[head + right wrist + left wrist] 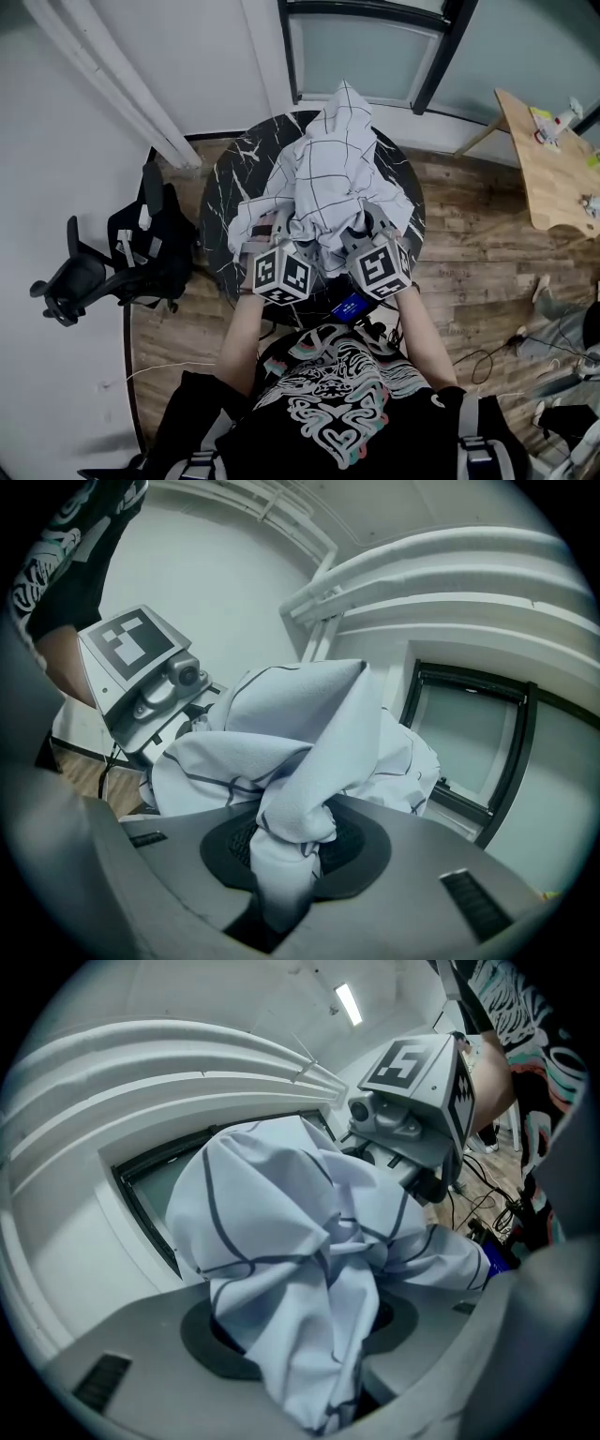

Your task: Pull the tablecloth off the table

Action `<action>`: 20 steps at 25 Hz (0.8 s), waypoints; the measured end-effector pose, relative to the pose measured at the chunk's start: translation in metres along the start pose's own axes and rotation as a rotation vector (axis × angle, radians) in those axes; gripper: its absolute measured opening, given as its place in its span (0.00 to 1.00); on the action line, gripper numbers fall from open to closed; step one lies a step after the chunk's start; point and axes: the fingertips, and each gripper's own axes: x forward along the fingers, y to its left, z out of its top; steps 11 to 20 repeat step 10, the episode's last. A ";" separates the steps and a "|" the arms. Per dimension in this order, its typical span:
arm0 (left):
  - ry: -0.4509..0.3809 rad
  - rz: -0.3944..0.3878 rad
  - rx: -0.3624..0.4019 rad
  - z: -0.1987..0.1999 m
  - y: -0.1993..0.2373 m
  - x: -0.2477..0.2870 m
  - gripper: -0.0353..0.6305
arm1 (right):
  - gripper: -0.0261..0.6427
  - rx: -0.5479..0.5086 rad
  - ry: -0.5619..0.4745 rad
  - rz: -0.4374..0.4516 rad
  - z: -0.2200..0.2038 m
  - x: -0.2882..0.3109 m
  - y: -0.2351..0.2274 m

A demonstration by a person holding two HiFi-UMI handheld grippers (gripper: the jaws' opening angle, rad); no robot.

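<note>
A white tablecloth [328, 173] with thin dark grid lines is bunched up high over the round black marble table [239, 159]. My left gripper [272, 230] is shut on a thick fold of the tablecloth [300, 1279], which fills the space between its pads. My right gripper [361, 225] is shut on another twisted fold of the cloth [295, 817]. Both grippers sit side by side at the table's near edge, with the cloth rising up and away from them. Each gripper view shows the other gripper's marker cube beyond the cloth.
A black office chair [112, 262] stands left of the table. A wooden table [548, 169] with small items is at the right. Cables [487, 356] lie on the wooden floor. A window frame [375, 47] lies behind the round table.
</note>
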 end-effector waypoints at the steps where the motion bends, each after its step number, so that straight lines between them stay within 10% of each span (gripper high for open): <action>1: 0.001 -0.001 -0.002 0.000 0.000 0.000 0.46 | 0.16 -0.001 0.000 0.001 0.001 0.000 0.000; 20: 0.002 -0.006 0.022 0.005 0.005 0.000 0.46 | 0.16 0.008 -0.015 0.006 0.005 0.000 -0.005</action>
